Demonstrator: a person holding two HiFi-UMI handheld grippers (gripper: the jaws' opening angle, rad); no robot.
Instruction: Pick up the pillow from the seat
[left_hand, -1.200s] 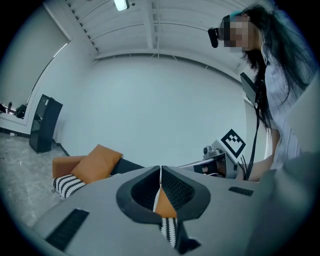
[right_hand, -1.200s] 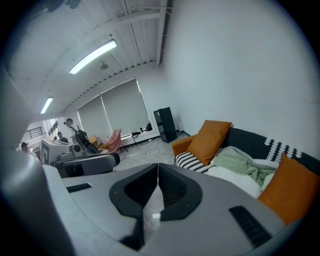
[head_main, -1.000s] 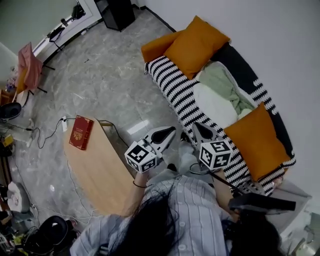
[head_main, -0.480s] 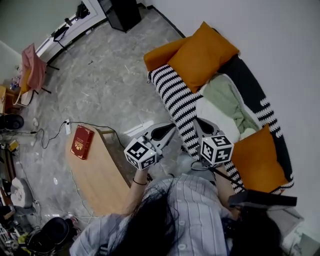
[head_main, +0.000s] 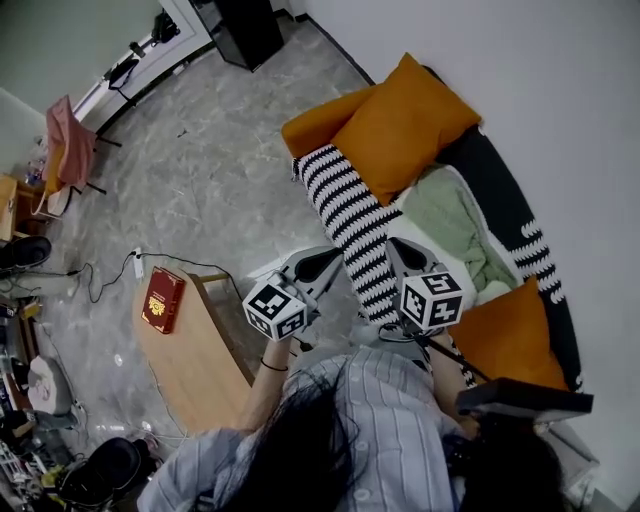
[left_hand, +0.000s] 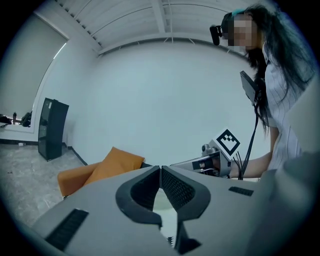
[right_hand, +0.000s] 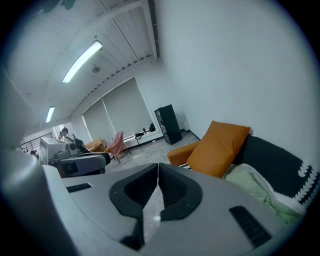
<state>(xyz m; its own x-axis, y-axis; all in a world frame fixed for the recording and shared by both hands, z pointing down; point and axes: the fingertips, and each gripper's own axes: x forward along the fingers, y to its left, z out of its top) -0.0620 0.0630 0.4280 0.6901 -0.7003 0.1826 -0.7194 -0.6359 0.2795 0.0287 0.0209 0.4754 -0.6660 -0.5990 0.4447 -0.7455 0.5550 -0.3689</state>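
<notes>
Upper right of frame, target: we log the orange square fabric pillow (head_main: 405, 125) leaning on the back of the black-and-white striped sofa (head_main: 340, 200). A second orange pillow (head_main: 510, 335) sits at the lower right end, and a pale green blanket (head_main: 450, 215) lies between them.
Change: over the last second the sofa, both pillows and the table have slid down the head view, while both grippers kept their spot at centre frame. We read this as the person turning and closing in, not as any object being moved.
Left side: left gripper (left_hand: 160, 170) has its jaws pressed together with nothing between them. In the head view it hangs just left of the sofa's striped edge.
Right side: right gripper (right_hand: 158, 167) is likewise pressed together and empty. It sits over the striped front edge and looks toward the far pillow.
Contact: none; both pillows are well apart from the jaws.
Off-task: light wooden table (head_main: 190, 350) with a red book (head_main: 163, 298) at lower left, untouched.
Meaning: this is approach only. We cannot tell which pillow is meant, and the jaws must spread before any grasp.
</notes>
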